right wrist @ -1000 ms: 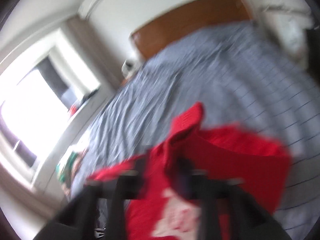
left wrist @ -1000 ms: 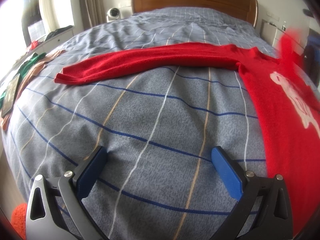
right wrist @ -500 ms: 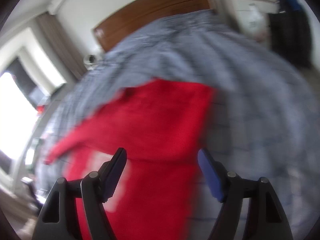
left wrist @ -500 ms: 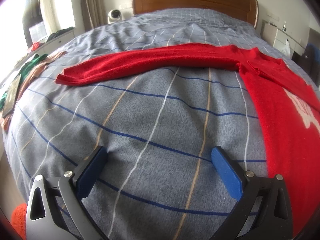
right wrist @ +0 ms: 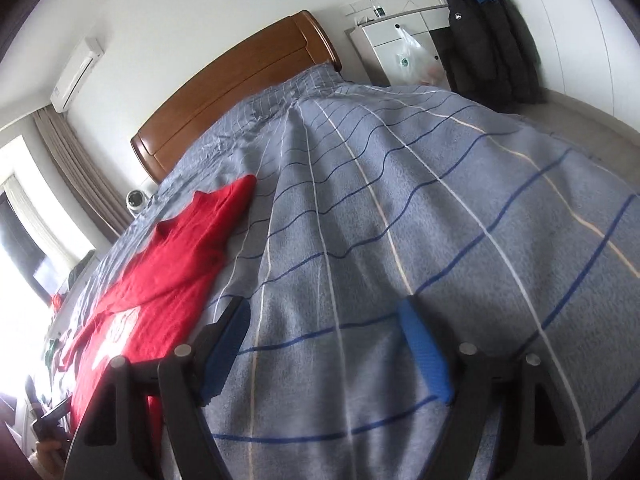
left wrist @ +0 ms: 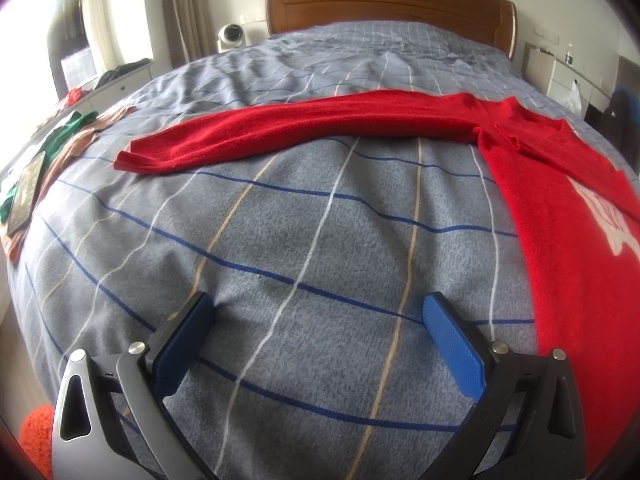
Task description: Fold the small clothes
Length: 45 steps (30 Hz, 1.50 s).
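A red sweater with a white print lies flat on the grey checked bedcover, at the right of the left wrist view. One sleeve stretches far to the left; the other lies folded over the body. My left gripper is open over bare cover, left of the sweater's side edge. In the right wrist view the sweater lies to the left. My right gripper stands over bare cover beside the sweater's edge, its jaws opening with nothing between them.
Green and peach clothes and a dark phone lie at the bed's left edge. An orange knit item shows at the bottom left. The wooden headboard is at the far end. A black coat hangs by a white cabinet.
The right gripper let go of the red sleeve it carried; the sleeve now lies folded on the body. That gripper swung right and down over bare cover. The left gripper stayed still.
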{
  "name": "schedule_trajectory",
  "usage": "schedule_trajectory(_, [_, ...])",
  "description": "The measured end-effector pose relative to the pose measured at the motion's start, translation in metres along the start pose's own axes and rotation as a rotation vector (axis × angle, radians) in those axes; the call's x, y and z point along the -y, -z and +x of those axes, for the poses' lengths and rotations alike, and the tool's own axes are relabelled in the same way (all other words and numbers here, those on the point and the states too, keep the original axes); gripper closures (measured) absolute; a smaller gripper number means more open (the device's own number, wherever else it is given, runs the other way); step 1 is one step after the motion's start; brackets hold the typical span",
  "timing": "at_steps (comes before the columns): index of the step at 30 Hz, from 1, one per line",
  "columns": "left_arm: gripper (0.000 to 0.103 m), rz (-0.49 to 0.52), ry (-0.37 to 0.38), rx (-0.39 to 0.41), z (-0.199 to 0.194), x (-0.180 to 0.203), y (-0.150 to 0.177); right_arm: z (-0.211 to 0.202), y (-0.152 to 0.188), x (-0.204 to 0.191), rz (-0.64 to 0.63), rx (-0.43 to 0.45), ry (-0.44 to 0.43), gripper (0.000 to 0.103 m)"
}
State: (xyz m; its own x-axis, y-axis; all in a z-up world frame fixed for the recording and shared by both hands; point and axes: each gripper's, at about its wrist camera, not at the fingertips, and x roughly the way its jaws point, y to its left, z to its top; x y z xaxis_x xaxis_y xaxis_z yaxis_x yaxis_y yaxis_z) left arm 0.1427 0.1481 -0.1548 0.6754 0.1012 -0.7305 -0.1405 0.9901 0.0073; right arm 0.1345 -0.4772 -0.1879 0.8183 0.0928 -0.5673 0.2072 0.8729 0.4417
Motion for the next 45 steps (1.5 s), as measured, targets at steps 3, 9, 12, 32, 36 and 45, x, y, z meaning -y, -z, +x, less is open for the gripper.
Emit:
schedule_trajectory(3, [0.0,0.0,0.0,0.0,0.0,0.0001,0.0001,-0.0027,0.0016,0.001,0.008,0.006,-0.016,0.026])
schedule_trajectory(9, [0.0,-0.001,0.001,0.0,0.0001,0.0001,0.0002,-0.0041,0.0077,0.0001,0.005,0.012,-0.021,0.025])
schedule_trajectory(12, [0.0,-0.001,0.001,0.0,0.0001,0.0001,0.0002,-0.0037,0.009,0.0014,0.007,0.014,-0.026,0.025])
schedule_trajectory(32, [0.0,-0.003,0.002,-0.001,0.0001,0.0001,0.0004,-0.0025,0.0101,-0.0018,-0.002,0.013,-0.018,0.024])
schedule_trajectory(36, [0.0,-0.003,0.003,0.0,0.0003,0.0001,0.0004,-0.0017,0.0105,-0.0018,-0.002,0.012,-0.017,0.024])
schedule_trajectory(45, [0.0,-0.006,0.005,-0.001,0.0003,0.0,0.0004,-0.0022,0.0104,-0.0018,-0.002,0.012,-0.016,0.024])
